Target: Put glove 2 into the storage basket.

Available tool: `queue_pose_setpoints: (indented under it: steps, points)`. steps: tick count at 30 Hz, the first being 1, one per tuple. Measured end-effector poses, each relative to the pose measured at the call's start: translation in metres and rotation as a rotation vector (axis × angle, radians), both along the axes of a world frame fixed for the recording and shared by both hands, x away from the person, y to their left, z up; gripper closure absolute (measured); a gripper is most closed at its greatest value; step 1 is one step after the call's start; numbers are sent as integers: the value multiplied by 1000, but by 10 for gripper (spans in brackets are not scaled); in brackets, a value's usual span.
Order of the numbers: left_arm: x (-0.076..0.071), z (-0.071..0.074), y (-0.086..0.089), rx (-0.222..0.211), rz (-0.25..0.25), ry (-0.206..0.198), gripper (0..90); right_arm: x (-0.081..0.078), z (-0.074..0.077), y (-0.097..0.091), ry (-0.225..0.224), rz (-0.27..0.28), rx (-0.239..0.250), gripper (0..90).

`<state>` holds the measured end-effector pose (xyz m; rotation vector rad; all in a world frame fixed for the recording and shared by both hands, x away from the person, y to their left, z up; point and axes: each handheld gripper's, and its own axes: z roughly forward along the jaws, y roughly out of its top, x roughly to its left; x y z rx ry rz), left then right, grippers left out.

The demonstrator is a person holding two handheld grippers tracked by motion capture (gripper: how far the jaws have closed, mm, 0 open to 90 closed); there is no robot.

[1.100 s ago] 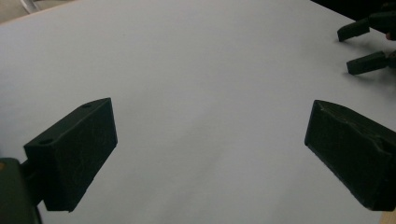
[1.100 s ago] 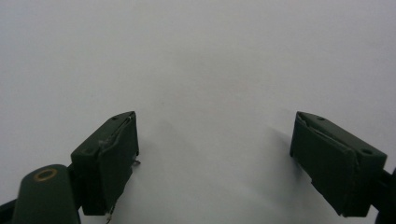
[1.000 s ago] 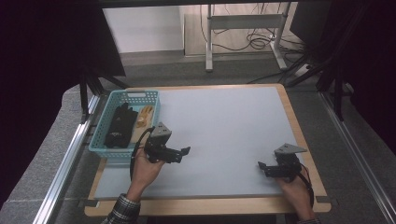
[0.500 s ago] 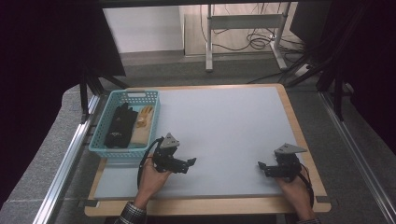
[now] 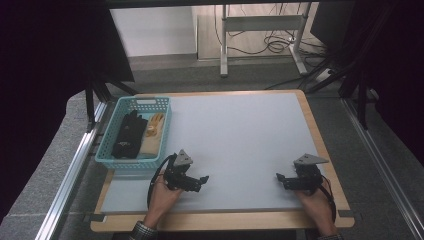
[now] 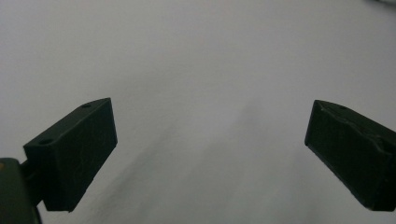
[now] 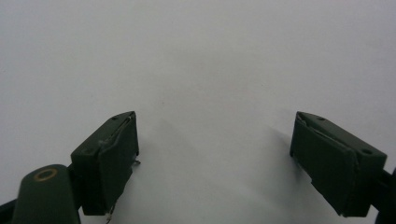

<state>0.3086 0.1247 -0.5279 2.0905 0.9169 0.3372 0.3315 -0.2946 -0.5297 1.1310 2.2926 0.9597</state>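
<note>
While both tools (image 5: 202, 179) (image 5: 280, 178) rest spread, blue basket (image 5: 106, 144) holds black gloves (image 5: 128, 134), tan glove (image 5: 152, 134).

Basket (image 5: 107, 158) at table's (image 5: 240, 135) left edge, gloves (image 5: 129, 134) inside, left tongs (image 5: 202, 181) just right, right tongs (image 5: 280, 179) far right

teal basket (image 5: 107, 145); black glove (image 5: 129, 134), perhaps tan one (image 5: 152, 131).

Both grippers (image 5: 202, 179) (image 5: 280, 178) apparently wide apart, empty
</note>
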Motion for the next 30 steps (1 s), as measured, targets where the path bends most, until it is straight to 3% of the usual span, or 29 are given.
queue_pose_setpoints:
  steps: [9,21,30]
  points:
    - [-2,-11,2,13,7,22,26,0,0,0,0,0,0,149]
    - [-1,-20,-6,104,33,55,25,0,0,0,0,0,0,149]
    - [0,-20,-6,101,32,60,18,0,0,0,0,0,-1,147]
